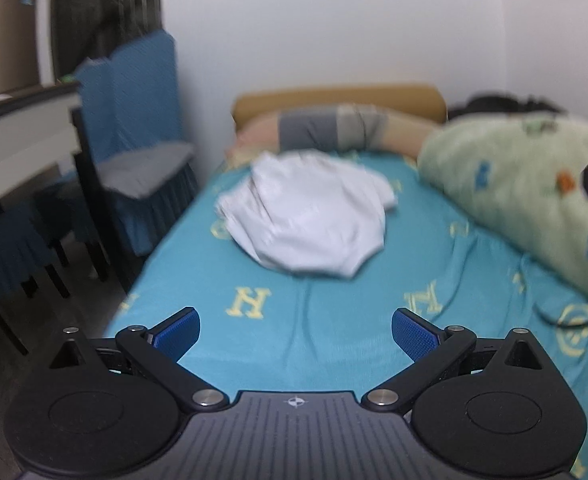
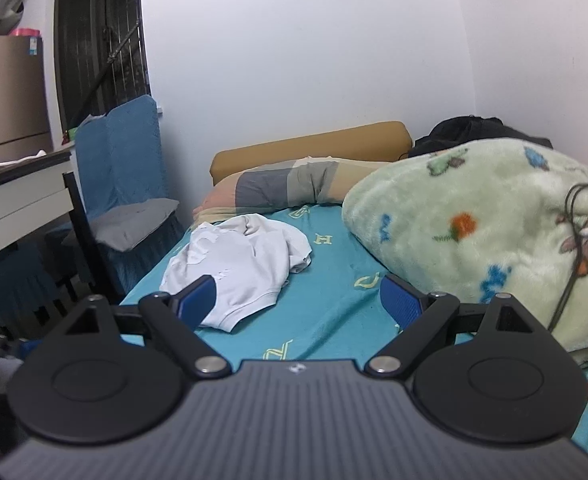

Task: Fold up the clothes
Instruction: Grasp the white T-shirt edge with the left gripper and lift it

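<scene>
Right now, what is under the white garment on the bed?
The white garment lies crumpled on the teal bedsheet with yellow letters. Whatever the cloth covers beneath it is hidden.

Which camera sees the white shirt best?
The right wrist camera: the white shirt looks sharp there, rumpled on the blue sheet. The left wrist camera shows the whole shirt too, but blurry.

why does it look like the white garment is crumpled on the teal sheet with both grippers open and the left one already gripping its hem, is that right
Not quite: the left gripper grips nothing. The left wrist view shows it open, short of the white garment. The garment does lie crumpled on the teal sheet, and the right gripper is open too.
</scene>
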The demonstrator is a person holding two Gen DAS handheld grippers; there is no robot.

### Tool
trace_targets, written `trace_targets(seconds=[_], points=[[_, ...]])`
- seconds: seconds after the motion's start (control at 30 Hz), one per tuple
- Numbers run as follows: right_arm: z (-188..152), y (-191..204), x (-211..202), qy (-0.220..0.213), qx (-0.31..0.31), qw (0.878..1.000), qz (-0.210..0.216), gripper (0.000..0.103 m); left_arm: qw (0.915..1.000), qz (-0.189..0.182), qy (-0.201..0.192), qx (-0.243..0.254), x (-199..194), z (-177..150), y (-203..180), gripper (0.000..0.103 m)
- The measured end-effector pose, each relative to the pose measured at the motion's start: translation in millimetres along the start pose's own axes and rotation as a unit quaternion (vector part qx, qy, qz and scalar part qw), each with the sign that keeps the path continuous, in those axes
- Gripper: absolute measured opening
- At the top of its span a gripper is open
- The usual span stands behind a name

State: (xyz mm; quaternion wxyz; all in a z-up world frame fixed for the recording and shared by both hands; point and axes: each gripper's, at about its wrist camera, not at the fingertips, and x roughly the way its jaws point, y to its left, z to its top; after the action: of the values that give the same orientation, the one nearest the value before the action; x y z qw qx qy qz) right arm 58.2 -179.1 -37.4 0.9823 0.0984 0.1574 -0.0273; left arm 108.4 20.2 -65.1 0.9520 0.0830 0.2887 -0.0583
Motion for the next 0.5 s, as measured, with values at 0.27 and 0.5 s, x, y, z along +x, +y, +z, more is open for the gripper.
trace_targets(seconds=[0.27, 0.5], points=[[-36, -21, 54, 0.025, -0.023, 0.999, 0.027, 0.09, 0.9949, 0.015, -0.024, 0.097, 122, 7, -45, 0.098], [-54, -47, 107, 0.045, 0.001, 0.999, 0.021, 0.09, 0.9939, 0.032, -0.028, 0.102, 195, 32, -44, 0.054]])
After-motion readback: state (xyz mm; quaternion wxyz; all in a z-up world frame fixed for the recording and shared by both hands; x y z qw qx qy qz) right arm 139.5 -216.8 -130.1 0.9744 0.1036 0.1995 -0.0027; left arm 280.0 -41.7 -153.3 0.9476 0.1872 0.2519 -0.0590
